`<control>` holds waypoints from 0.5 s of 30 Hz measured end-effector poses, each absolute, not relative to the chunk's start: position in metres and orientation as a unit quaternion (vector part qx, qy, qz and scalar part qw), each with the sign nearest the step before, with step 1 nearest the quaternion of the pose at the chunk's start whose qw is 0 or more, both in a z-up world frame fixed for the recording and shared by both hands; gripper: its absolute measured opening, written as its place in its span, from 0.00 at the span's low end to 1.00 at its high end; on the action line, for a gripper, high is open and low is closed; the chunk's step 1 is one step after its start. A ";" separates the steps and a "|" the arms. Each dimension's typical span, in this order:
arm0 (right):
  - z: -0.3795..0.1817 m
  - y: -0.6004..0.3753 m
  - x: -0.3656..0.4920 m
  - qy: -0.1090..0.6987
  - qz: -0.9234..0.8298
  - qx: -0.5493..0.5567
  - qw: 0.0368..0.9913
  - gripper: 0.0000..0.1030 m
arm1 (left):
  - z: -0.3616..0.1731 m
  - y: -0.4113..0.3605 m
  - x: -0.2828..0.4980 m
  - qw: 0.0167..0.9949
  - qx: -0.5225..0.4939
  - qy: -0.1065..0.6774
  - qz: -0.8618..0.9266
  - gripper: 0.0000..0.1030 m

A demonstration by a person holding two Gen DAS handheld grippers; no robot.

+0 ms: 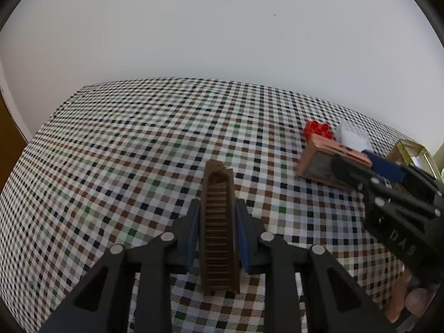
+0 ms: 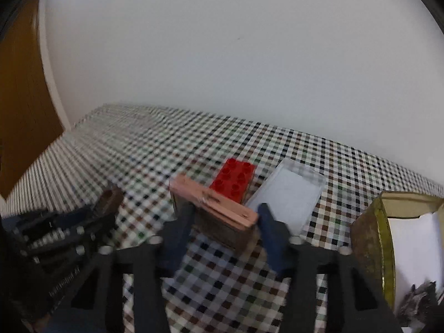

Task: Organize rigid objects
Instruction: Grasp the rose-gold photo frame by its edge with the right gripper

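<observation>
We count one brown comb (image 1: 219, 233), one red studded brick (image 2: 234, 179), one pinkish wooden block (image 2: 213, 208), one white tray (image 2: 288, 197), one yellow-edged box (image 2: 385, 238), and two tongs, all over one checked tabletop (image 1: 125, 152).

The box (image 2: 388, 238) runs off the right edge; the right gripper (image 1: 358, 172) hides part of the pink block (image 1: 322, 161).

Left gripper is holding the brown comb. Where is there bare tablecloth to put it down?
The checkered tablecloth lies bare ahead and left of the left gripper, out to the wall. It is crowded on the right: pink-edged block, red brick, white tray and yellow box cluster around the right gripper.
</observation>
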State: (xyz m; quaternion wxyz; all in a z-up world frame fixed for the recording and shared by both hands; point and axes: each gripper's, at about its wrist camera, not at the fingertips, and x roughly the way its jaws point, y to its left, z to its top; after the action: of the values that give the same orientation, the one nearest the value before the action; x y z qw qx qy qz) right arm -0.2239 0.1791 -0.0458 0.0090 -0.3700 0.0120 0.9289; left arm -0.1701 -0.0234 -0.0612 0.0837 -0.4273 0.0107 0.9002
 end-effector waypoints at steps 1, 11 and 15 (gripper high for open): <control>-0.048 0.180 -0.224 0.019 0.925 -0.378 0.000 0.32 | -0.061 -0.024 -0.169 0.083 -0.427 0.010 0.900 0.23; -0.051 0.203 -0.218 0.104 0.917 -0.384 -0.038 0.22 | -0.062 -0.025 -0.166 0.072 -0.429 -0.003 0.900 0.23; -0.052 0.200 -0.225 0.093 0.918 -0.383 -0.037 0.23 | -0.062 -0.023 -0.165 0.058 -0.426 0.004 0.903 0.23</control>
State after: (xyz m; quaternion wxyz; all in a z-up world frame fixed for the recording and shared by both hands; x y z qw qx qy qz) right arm -0.2246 0.2001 -0.0519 -0.0373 -0.3835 0.0932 0.9181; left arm -0.1650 -0.0227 -0.0622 0.0581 -0.4258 0.0041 0.9030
